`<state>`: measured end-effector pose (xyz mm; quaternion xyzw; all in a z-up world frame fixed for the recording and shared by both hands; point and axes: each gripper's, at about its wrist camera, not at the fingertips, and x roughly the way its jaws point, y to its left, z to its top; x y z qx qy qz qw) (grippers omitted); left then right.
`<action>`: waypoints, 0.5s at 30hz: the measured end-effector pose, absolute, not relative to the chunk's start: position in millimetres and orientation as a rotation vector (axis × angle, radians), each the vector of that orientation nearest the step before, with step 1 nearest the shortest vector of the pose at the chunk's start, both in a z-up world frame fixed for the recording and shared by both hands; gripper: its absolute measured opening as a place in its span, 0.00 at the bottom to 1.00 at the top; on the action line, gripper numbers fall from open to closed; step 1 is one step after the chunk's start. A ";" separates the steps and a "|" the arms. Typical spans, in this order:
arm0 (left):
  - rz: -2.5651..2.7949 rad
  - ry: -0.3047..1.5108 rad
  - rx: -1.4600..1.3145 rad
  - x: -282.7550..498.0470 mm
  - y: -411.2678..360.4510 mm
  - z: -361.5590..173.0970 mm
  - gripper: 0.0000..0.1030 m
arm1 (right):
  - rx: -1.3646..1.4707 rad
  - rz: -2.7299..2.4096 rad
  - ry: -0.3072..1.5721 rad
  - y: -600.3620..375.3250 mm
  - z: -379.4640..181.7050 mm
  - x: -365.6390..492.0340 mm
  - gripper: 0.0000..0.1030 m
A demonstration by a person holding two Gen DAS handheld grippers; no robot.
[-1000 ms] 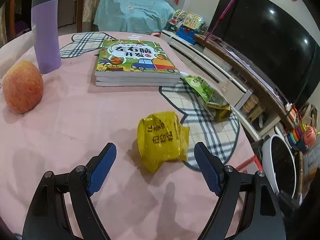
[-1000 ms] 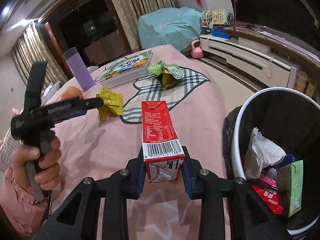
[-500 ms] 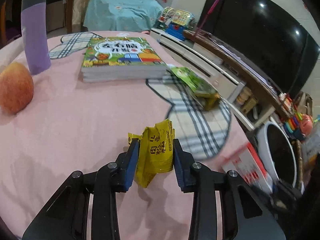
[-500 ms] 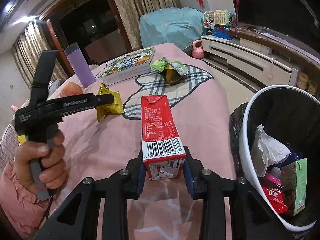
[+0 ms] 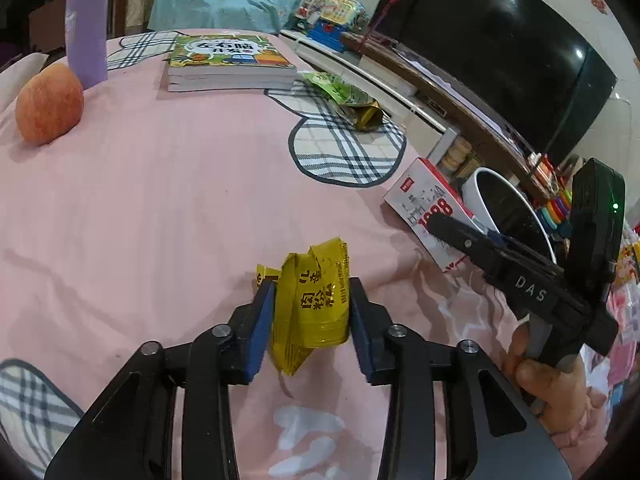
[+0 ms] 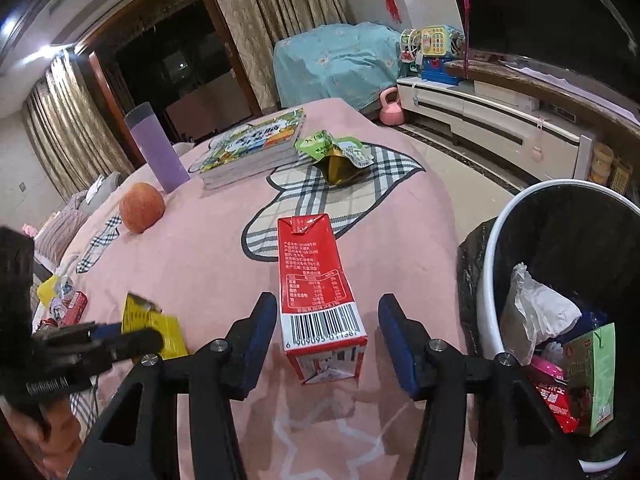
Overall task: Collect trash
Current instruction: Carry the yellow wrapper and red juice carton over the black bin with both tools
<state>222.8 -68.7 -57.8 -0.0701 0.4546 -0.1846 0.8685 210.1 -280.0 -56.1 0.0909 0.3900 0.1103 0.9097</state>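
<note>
A crumpled yellow wrapper (image 5: 316, 300) sits between the blue pads of my left gripper (image 5: 312, 320), lifted just off the pink tablecloth; the jaws are easing open but the pads still touch it. The wrapper (image 6: 160, 324) and that gripper (image 6: 154, 338) show at the lower left of the right wrist view. A red milk carton (image 6: 316, 272) lies on the cloth between the jaws of my right gripper (image 6: 326, 320), which are opening with a gap on each side. The carton (image 5: 428, 200) lies near the table edge. A green snack wrapper (image 6: 332, 152) lies on the plaid patch.
A white-rimmed trash bin (image 6: 500, 216) with a black liner and several pieces of rubbish stands beside the table on the right. An apple (image 6: 142, 206), a purple cup (image 6: 156, 148) and stacked books (image 6: 252, 144) sit at the far side. More litter (image 6: 66, 302) lies at the left.
My left gripper closed on the yellow wrapper and carried it across the table toward the carton. My right gripper's jaws came off the red carton, which stays on the cloth.
</note>
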 end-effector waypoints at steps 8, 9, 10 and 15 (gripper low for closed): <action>-0.332 0.894 -0.139 211.6 -70.0 -60.9 0.33 | 0.151 0.201 0.793 -268.2 -52.8 190.6 0.31; -0.329 0.892 -0.143 208.8 -69.6 -60.3 0.33 | 0.158 0.202 0.786 -267.4 -51.5 185.3 0.31; -0.329 0.890 -0.148 206.1 -69.2 -59.7 0.32 | 0.169 0.205 0.775 -266.4 -49.5 177.5 0.31; -0.332 0.888 -0.167 188.5 -70.0 -55.5 0.32 | 0.198 0.213 0.736 -265.5 -41.6 149.7 0.30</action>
